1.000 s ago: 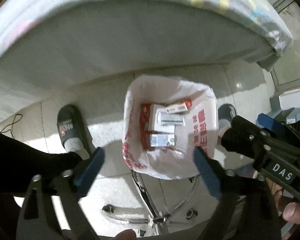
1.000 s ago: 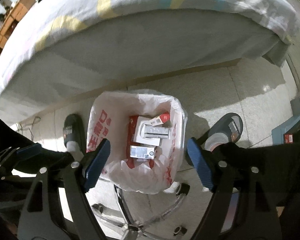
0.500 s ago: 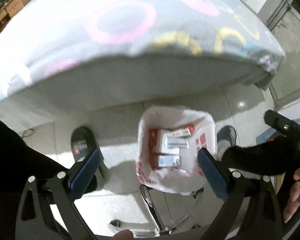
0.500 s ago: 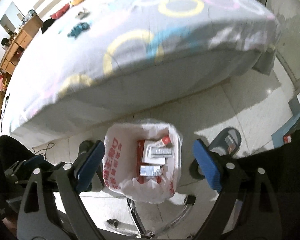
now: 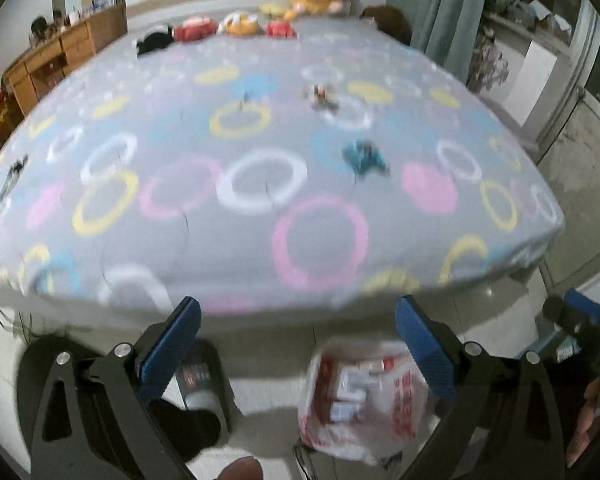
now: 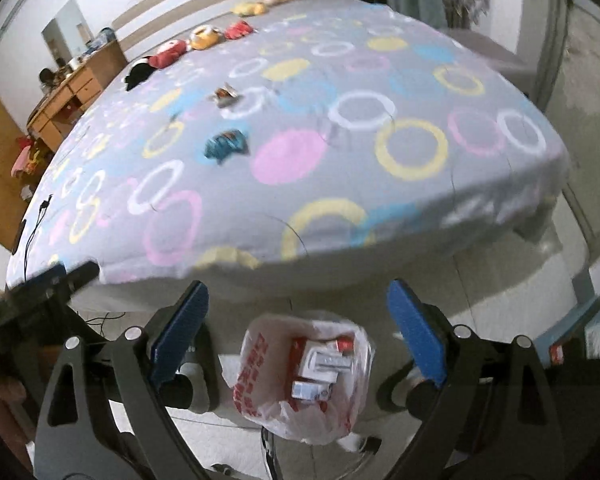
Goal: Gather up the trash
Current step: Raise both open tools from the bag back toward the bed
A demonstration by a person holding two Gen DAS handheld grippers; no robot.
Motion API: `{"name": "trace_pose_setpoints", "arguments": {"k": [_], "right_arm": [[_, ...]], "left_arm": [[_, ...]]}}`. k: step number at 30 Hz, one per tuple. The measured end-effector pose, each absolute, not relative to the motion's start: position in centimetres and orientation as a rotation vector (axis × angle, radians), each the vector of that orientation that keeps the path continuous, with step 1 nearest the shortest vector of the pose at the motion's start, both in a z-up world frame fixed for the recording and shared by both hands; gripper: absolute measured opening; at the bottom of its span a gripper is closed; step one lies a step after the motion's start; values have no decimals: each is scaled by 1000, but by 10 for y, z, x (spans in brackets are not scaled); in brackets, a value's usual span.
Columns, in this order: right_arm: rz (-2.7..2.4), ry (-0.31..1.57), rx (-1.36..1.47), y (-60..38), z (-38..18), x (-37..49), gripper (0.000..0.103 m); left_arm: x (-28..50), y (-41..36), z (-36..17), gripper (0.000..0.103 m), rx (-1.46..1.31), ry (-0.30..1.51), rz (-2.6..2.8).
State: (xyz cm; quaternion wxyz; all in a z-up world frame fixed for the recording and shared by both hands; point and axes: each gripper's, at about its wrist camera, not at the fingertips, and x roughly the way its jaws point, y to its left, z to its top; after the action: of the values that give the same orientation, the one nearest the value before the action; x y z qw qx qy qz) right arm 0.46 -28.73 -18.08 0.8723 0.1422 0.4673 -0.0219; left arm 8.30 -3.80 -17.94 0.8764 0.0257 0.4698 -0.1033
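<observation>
A white plastic bag with red print (image 6: 306,376) stands open on the floor below the bed, holding several small cartons (image 6: 320,364); the left wrist view shows the bag (image 5: 364,396) too. On the bedspread lie a crumpled teal wrapper (image 5: 365,156) (image 6: 226,143) and, farther back, a smaller brown-and-white wrapper (image 5: 320,94) (image 6: 225,94). My left gripper (image 5: 296,334) is open and empty, high above the floor. My right gripper (image 6: 296,320) is open and empty above the bag.
The bed (image 5: 260,184) with ring-patterned grey cover fills the view; plush toys (image 5: 236,26) line its far end. A wooden dresser (image 5: 52,60) stands at left. A person's slippered feet (image 5: 198,376) (image 6: 404,384) flank the bag, which sits on a wheeled chair base.
Both grippers have risen and tilted up from the bag, so the bed's top and its wrappers came into view. The bag has shrunk toward the bottom of both views.
</observation>
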Motion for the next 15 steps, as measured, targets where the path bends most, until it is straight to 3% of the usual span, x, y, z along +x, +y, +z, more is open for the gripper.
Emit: {"name": "trace_pose_setpoints", "arguments": {"k": [15], "right_arm": [[21,926,182,-252,-133,66,92]], "left_arm": [[170,-32,-101,95,49,813,-199]]}}
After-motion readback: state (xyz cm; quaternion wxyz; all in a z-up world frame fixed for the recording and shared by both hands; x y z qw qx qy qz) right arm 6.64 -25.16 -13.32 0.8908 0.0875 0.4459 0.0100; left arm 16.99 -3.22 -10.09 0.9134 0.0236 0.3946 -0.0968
